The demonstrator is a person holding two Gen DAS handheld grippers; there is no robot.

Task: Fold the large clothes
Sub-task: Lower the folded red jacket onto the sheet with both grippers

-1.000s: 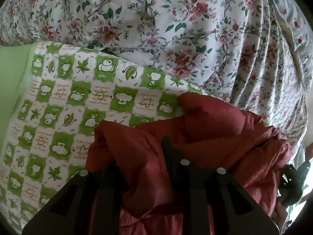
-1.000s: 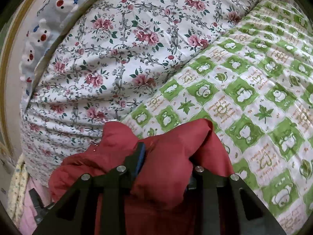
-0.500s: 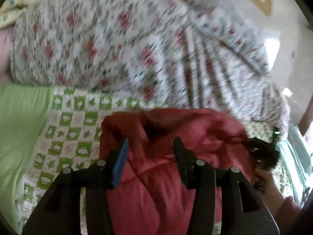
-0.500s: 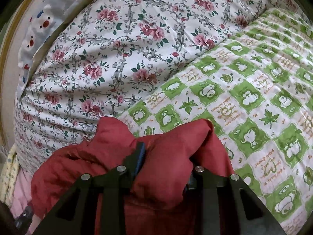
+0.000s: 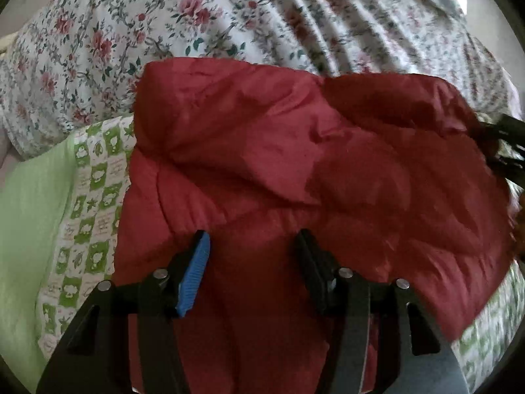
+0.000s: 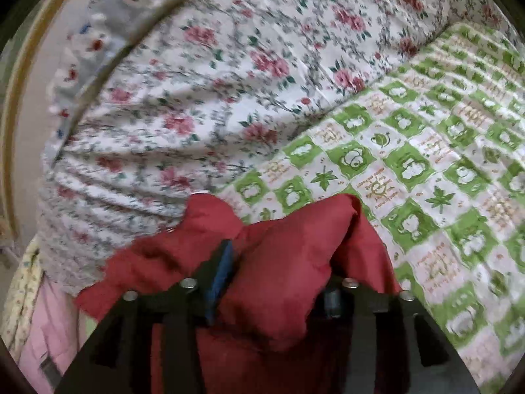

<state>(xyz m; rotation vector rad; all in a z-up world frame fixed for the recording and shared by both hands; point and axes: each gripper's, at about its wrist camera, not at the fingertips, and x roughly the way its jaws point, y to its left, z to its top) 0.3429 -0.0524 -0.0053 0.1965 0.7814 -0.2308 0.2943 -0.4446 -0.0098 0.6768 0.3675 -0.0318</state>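
A red quilted jacket (image 5: 295,170) lies spread on the green-and-white checked bedcover (image 5: 92,203). My left gripper (image 5: 252,249) is open just above the jacket's near part, holding nothing. My right gripper (image 6: 279,262) is shut on a bunched fold of the same jacket (image 6: 285,256); the fold bulges up between its fingers and hides the right fingertip. The right gripper shows blurred at the far right edge of the left wrist view (image 5: 505,144).
A bulky floral duvet (image 5: 229,16) is piled along the far side of the bed, also in the right wrist view (image 6: 197,98). A plain green sheet (image 5: 29,229) lies at the left. A checked cover (image 6: 443,164) stretches to the right. Pink cloth (image 6: 49,328) lies low at the left.
My left gripper has let go of the jacket, opened and drawn back, so the jacket now lies spread out. My right gripper has kept its hold and barely moved.
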